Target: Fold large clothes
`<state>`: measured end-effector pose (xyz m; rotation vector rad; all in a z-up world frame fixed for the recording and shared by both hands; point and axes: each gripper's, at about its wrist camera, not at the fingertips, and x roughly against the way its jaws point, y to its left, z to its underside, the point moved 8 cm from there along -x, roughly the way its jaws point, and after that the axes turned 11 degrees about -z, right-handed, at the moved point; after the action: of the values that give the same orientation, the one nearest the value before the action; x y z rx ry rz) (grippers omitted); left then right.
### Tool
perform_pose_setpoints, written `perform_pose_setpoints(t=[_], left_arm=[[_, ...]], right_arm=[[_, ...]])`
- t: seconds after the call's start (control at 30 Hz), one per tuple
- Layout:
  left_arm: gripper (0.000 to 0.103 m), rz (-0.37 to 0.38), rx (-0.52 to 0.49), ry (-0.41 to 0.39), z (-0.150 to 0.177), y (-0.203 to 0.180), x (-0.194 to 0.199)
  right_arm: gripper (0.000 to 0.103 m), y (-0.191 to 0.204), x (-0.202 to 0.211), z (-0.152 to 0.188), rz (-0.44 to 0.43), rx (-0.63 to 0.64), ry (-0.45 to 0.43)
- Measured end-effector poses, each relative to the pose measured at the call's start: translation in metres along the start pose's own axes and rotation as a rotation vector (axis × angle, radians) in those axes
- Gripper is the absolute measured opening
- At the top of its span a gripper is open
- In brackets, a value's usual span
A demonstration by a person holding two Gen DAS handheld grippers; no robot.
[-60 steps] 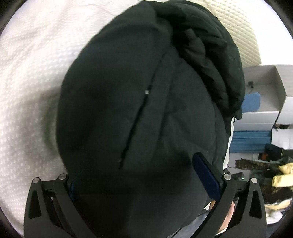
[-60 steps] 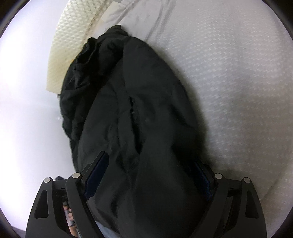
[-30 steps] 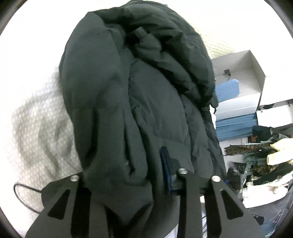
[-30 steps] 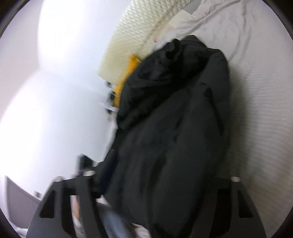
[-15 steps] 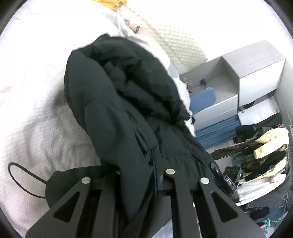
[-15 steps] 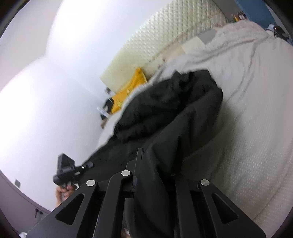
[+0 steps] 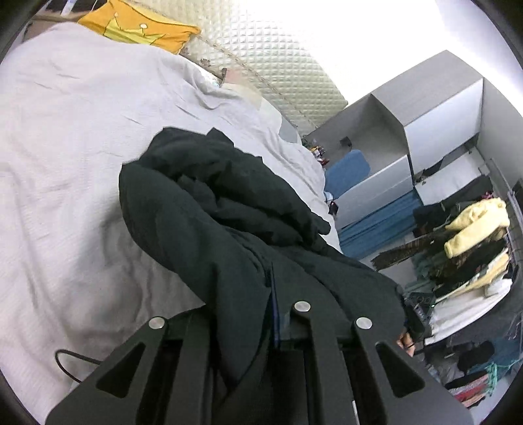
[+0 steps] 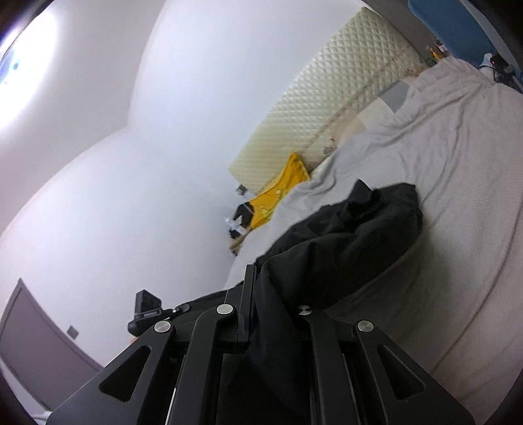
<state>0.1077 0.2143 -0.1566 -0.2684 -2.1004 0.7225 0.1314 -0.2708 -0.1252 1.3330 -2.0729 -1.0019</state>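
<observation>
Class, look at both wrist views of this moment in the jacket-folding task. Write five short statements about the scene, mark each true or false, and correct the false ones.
1. The left gripper is shut on the black jacket. True.
2. The right gripper hangs open with nothing in it. False: it is shut on the jacket's fabric.
3. The jacket's far end rests on the pale bedspread. True.
4. The yellow cushion lies on top of the jacket. False: it sits apart, by the quilted headboard.
5. A black cable lies on the bedspread. True.
</observation>
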Motion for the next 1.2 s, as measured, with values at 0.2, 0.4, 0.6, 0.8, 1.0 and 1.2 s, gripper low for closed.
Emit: perform_pose_setpoints(t=[0.2, 0.4, 0.6, 0.8, 1.0, 1.2], left_arm=[[0.009, 0.027, -0.011, 0.008, 0.036, -0.004, 0.037], [0.010, 0.029, -0.026, 0.028, 0.044, -0.012, 0.046], [0.010, 0.017, -0.008, 0.031, 0.019, -0.004, 0.036], [0.011, -0.037, 0.099, 0.046, -0.014, 0.016, 0.011], [0.012, -0.064, 0.150, 0.047, -0.053, 0.022, -0.016], [0.014, -0.101, 0.169, 0.058, -0.072, 0.023, -0.031]], right_arm=[[0.007, 0.048, 0.044, 0.028, -0.017, 0.013, 0.006], [0.007, 0.060, 0.055, 0.038, 0.010, 0.013, 0.023], [0.007, 0.048, 0.039, 0.020, 0.014, -0.007, 0.019], [0.007, -0.004, 0.006, -0.025, 0.030, -0.130, -0.019], [0.007, -0.059, -0.027, -0.066, 0.105, -0.214, -0.045], [0.007, -0.108, -0.045, -0.085, 0.177, -0.311, -0.057]])
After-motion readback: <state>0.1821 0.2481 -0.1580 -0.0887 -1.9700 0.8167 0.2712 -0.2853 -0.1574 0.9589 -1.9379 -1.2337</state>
